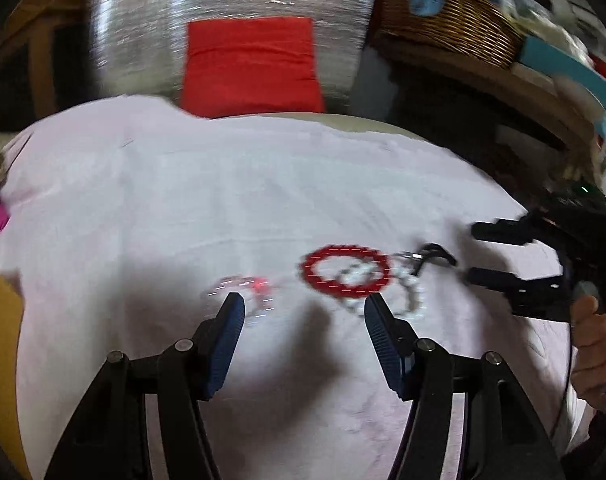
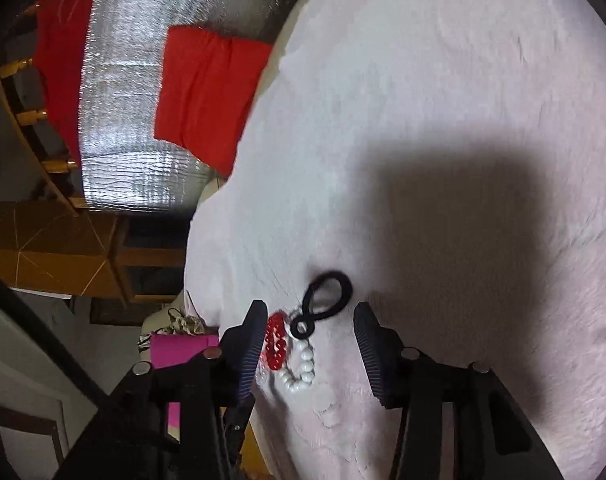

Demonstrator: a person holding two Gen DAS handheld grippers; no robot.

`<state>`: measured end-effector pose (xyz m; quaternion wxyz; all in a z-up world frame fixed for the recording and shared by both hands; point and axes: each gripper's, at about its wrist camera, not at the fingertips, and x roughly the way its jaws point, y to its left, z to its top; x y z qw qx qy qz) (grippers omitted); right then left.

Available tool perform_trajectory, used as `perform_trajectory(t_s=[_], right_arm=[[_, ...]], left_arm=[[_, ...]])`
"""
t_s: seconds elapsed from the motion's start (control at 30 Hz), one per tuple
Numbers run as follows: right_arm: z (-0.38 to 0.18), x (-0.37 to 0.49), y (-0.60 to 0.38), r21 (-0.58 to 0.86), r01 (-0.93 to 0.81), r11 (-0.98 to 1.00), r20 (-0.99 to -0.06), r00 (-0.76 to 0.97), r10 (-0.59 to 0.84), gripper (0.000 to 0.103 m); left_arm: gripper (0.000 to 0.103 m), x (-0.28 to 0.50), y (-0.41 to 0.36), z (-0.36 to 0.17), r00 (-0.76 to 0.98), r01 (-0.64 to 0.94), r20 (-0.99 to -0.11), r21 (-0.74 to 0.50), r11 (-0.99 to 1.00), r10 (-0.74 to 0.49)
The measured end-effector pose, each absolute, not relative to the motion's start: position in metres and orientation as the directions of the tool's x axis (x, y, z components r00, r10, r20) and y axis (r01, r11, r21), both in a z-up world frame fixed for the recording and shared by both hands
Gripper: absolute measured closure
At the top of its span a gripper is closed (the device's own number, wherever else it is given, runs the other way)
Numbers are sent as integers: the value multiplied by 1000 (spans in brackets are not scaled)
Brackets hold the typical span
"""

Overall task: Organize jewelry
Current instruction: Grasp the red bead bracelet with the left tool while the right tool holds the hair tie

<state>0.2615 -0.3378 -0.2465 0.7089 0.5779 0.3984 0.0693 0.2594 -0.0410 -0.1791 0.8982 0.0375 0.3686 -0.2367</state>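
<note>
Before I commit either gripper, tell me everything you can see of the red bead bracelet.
The red bead bracelet is a closed ring of small, glossy, translucent-looking red beads, lying flat on the pale pink cloth. It overlaps the white pearl bracelet, whose beads show inside the red ring and beyond its right side. A black hair tie lies just past both. In the right wrist view only a short red arc shows beside the right gripper's inner finger. Neither open gripper touches it. The left view is motion-blurred.

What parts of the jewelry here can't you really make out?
- Left wrist view: motion blur smears the small sparkly piece; its type is unclear.
- Right wrist view: the gripper finger covers part of the red bead bracelet.
- Both views: how the white pearl strand and black hair tie tangle.
</note>
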Motion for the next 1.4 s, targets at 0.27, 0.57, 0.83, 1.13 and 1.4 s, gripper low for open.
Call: perform_trajectory(t_s=[0.27, 0.57, 0.83, 1.13, 1.4], right_arm=[[-259, 275, -331, 882, 399, 252, -471, 701, 536, 54], [-269, 286, -326, 844, 450, 291, -536, 712, 454, 96], [-253, 282, -331, 831, 421, 363, -546, 740, 392, 97], [-261, 283, -335, 831, 424, 360, -549, 729, 410, 97], [-257, 285, -335, 828, 409, 383, -548, 731, 406, 97]], left_arm=[[40, 253, -64, -181, 622, 506, -678, -35, 862, -392], [40, 249, -70, -188, 622, 527, -693, 27, 849, -365], [40, 253, -87, -179, 620, 557, -690, 50, 829, -375], [64, 276, -113, -195, 572, 554, -742, 35, 832, -350], [94, 286, -107, -198, 552, 514, -761, -12, 857, -341]])
